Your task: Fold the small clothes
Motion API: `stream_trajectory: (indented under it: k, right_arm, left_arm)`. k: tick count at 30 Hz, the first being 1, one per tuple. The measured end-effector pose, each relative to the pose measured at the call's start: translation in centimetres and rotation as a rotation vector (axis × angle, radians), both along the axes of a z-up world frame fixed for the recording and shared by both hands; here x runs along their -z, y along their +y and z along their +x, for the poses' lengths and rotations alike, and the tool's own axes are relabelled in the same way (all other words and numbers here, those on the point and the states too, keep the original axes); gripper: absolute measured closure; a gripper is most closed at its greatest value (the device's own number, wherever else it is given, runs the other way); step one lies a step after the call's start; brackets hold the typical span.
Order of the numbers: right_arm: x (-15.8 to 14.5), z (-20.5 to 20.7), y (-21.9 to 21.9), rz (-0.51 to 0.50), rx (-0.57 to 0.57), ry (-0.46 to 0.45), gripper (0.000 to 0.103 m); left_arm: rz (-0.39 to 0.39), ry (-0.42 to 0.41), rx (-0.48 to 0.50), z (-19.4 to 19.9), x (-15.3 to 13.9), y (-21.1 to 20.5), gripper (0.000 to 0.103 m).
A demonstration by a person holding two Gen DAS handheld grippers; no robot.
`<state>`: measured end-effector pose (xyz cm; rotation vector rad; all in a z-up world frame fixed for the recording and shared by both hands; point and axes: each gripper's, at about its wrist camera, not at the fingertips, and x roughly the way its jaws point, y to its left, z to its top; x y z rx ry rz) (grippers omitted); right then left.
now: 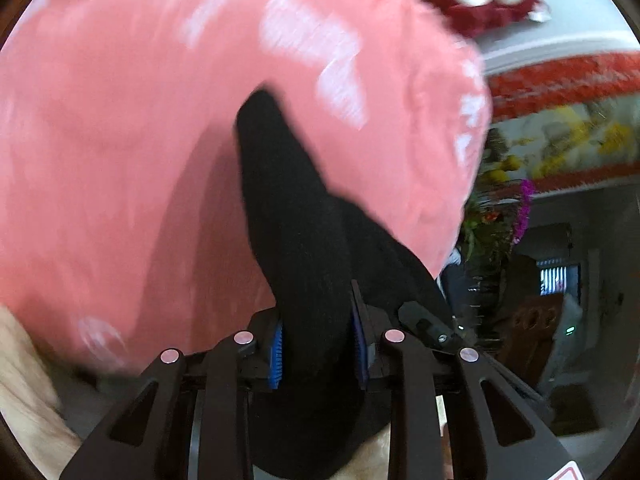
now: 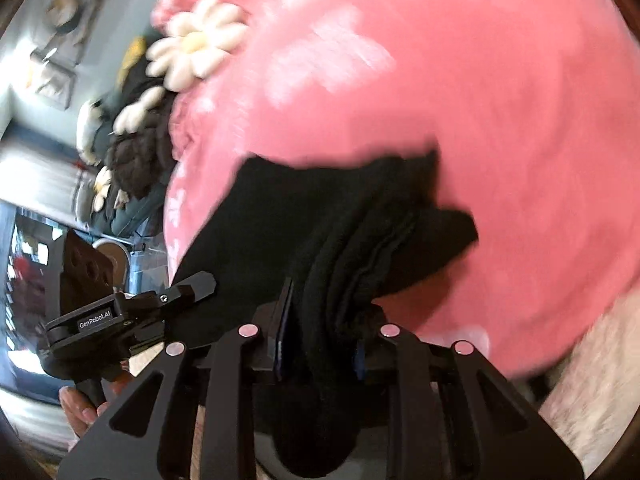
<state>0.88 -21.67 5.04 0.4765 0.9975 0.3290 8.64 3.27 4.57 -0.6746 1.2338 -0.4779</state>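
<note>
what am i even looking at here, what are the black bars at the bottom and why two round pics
No robot here: a person carries a handheld claw in each hand, and each claw has a fisheye camera looking out along its two fingers, hence the round pictures. The black bars at the bottom are the claw's own frame.

One picture is from the left claw, the other from the right claw. Each is shut on part of a black garment, with blue pads pressing it. The right view also catches the left claw from outside.

Behind is a pink cloth with white marks, blurred by motion. A white flower cushion lies at its edge.
</note>
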Motion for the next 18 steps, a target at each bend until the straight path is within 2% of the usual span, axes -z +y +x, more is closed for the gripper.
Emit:
stream_trajectory:
  k: [2,4,5,7,8,9,10,11,13,14,16,18]
  right_arm:
    - [-4.4,0.1,1.6,-0.035,-0.018,-0.116,0.080]
    - [-8.3,-0.1,3.2,-0.059,-0.037,-0.229,0.080]
    - [-9.5,-0.1,3.9,-0.066,-0.044,-0.261,0.080]
    - [-10.3,0.3,5.5,-0.070,-0.057,-0.287,0.078]
    - [-9.7,0.6,6.0,-0.075,-0.059,-0.283,0.075]
    - [-7.8,1.2,6.7,-0.098,-0.063,-0.263,0.072]
    - [-6.1,2.0,7.4,-0.120,-0.068,-0.233,0.062]
    - [-3.5,2.7,8.0,-0.159,-0.066,-0.183,0.060]
    - [2.7,3.2,8.1,-0.243,-0.038,-0.044,0.060]
    - [4.1,2.9,8.1,-0.246,-0.030,-0.008,0.060]
    - [6.3,1.4,7.5,-0.204,-0.011,0.046,0.060]
    - [6.3,0.7,7.6,-0.232,-0.024,0.034,0.060]
  left_arm:
    - [0.001,-0.128,0.007,0.9,-4.6,1.0,0.080]
    - [0.009,-0.221,0.006,1.0,-7.7,2.2,0.080]
    - [0.022,-0.287,0.007,1.1,-9.9,3.1,0.080]
    - [0.066,-0.336,0.000,0.9,-11.4,4.5,0.077]
    - [0.097,-0.338,-0.012,1.0,-11.3,5.1,0.070]
    - [0.128,-0.335,-0.028,1.1,-10.8,5.6,0.059]
    - [0.206,-0.313,-0.072,1.3,-9.2,6.3,0.052]
    - [0.270,-0.292,-0.111,1.4,-7.6,6.8,0.045]
    - [0.367,-0.222,-0.143,1.8,-4.1,7.0,0.045]
    - [0.410,-0.161,-0.154,1.8,-1.7,7.3,0.045]
    - [0.408,-0.109,-0.177,1.4,1.3,7.7,0.045]
    - [0.367,-0.082,-0.203,0.5,3.4,8.2,0.045]
